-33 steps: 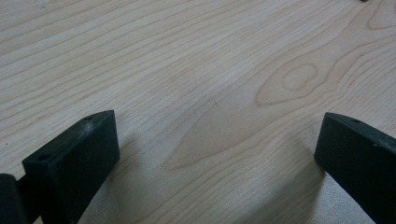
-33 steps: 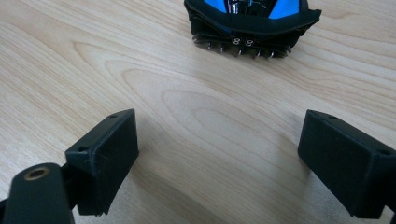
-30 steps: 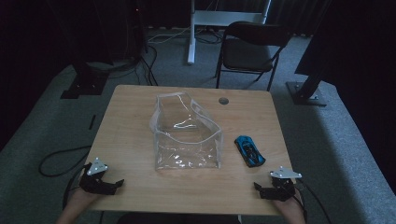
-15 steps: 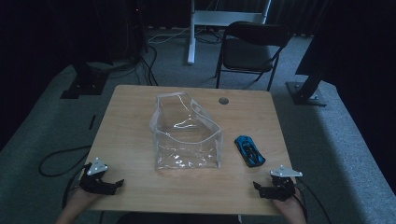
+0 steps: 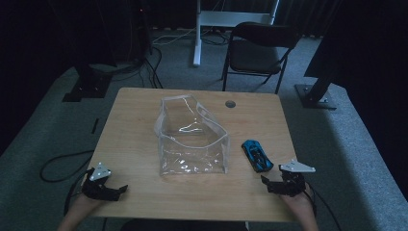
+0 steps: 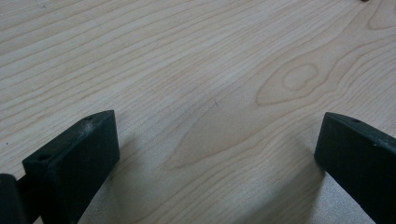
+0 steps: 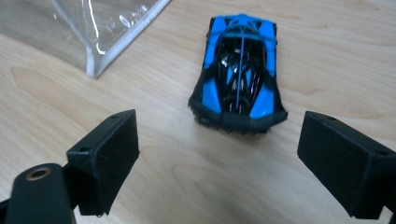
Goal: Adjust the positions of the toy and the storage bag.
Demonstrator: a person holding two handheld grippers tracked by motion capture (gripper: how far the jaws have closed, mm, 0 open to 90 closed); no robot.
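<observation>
One blue toy car (image 5: 256,155) and one clear plastic bag (image 5: 191,137) lie on the bench (image 5: 134,125), the car just right of the bag. The right claw (image 5: 276,184) sits wide open just short of the car's tail, touching nothing. The left claw (image 5: 113,188), equally wide, holds nothing at the near left corner.

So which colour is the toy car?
Blue with black, the car shows best in the right gripper view.
</observation>
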